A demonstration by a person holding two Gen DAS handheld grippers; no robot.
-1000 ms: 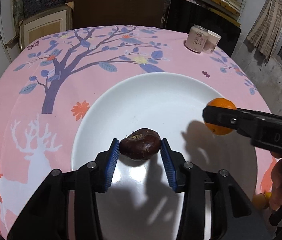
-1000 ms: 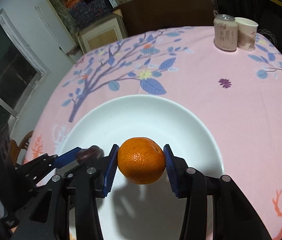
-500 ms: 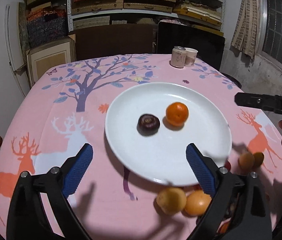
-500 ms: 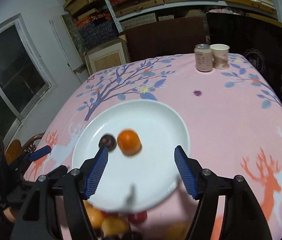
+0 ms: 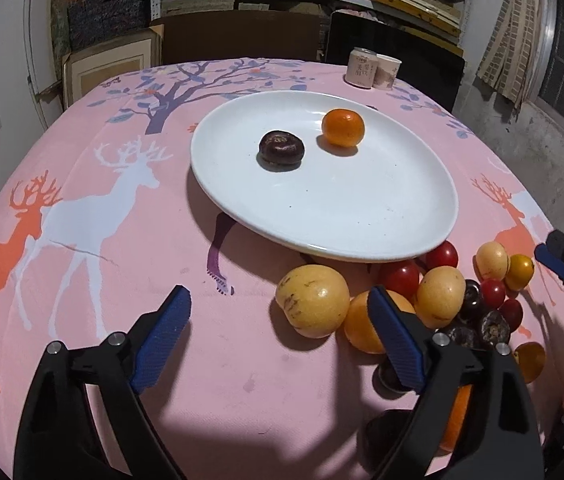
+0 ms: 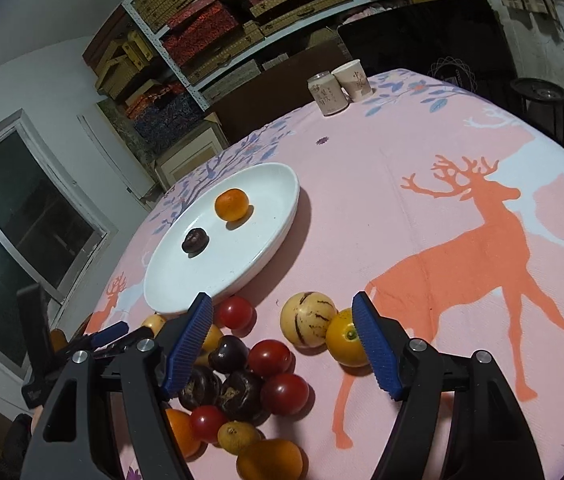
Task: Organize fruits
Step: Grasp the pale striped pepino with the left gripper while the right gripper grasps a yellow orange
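the left gripper (image 5: pixel 278 340) and right gripper (image 6: pixel 282 344) are both hanging with jaws spread wide, holding nothing — a mandarin (image 5: pixel 342 127) and a dark chestnut-like fruit (image 5: pixel 281 149) are sitting apart on the white plate (image 5: pixel 361 216), while cherry tomatoes (image 6: pixel 270 357) and yellow fruits are lying heaped just beside its rim on the pink tablecloth (image 5: pixel 122 240).

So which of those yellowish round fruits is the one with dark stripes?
The striped yellow fruit, lying between the right gripper's fingers, touching a small orange citrus. Its purple streaks set it apart; the other yellow ones look plain.
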